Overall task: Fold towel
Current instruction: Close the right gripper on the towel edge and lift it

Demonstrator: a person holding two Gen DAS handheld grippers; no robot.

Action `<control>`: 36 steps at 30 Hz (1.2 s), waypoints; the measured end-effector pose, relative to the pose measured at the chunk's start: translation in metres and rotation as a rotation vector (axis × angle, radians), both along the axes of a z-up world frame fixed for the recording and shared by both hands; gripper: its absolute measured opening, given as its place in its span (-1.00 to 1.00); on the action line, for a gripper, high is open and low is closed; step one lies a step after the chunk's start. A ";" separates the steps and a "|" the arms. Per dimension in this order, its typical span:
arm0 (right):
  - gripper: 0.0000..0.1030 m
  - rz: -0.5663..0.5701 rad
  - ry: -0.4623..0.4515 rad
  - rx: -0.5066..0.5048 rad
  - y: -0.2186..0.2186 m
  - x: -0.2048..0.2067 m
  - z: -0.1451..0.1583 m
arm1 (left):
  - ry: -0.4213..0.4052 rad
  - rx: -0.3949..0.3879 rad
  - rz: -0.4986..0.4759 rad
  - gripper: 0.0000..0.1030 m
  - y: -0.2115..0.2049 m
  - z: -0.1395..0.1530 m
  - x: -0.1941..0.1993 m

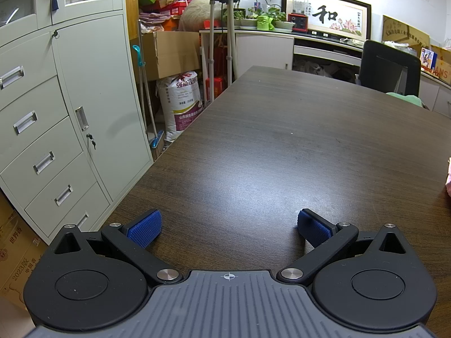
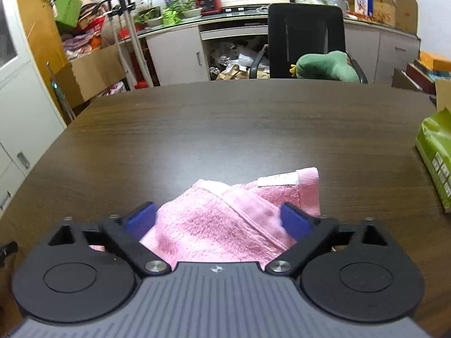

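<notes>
Towel first, as the left wrist view gives it: only a pink sliver (image 1: 448, 181) shows at the 3 o'clock edge of the picture, well apart from the left gripper (image 1: 229, 226). That gripper's jaws stand wide apart with nothing between them, only bare dark table (image 1: 253, 140) beneath and ahead. From these jaws the cloth lies off toward 3 o'clock, so this hand is the farther of the two. Count here: one gripper, two blue pads, one strip of towel, one black chair (image 1: 389, 67) at about 1 o'clock beyond the table's far edge.

In the right wrist view the towel (image 2: 220, 219) is a bunched pink heap on the table (image 2: 225, 126), right at the mouth of the right gripper (image 2: 218, 219). The cloth fills the gap between the two blue pads and runs on under the gripper body toward 6 o'clock. Both pads look to be against the pile at either side, but the cloth is soft and one pad is blurred, so I cannot tell whether they press it or merely flank it. A hemmed corner with a white label (image 2: 277, 180) sticks out toward 1 o'clock, and a hem line runs slantwise from about 11 to 5 o'clock; crumpled as it is, the towel's long axis cannot be read. The right hand is plainly the nearer. Count: one towel, one label, one gripper, one green packet (image 2: 437, 155) at 3 o'clock, one chair carrying one green cushion (image 2: 327, 66) at 12 to 1 o'clock. I judge the coming move turns on securing this bunch so that the towel can be spread for folding.
</notes>
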State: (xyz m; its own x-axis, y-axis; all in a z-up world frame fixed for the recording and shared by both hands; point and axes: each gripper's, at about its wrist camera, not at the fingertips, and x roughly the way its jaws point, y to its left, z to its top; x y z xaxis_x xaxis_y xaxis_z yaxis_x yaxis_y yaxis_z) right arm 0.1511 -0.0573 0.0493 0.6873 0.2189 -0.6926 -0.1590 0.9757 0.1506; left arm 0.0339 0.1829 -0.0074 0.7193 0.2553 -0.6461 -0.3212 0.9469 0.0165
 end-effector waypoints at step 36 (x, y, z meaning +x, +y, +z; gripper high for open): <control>0.05 0.308 -0.238 -0.103 0.016 -0.158 -0.011 | 0.000 0.002 -0.040 1.00 -0.006 0.000 -0.002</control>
State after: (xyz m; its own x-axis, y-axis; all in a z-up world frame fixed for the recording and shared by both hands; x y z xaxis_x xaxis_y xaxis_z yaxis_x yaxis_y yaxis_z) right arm -0.0066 -0.0414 0.0387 0.7443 0.3771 -0.5512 -0.4647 0.8852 -0.0220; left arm 0.0323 0.1764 -0.0073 0.7287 0.2276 -0.6459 -0.2835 0.9588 0.0180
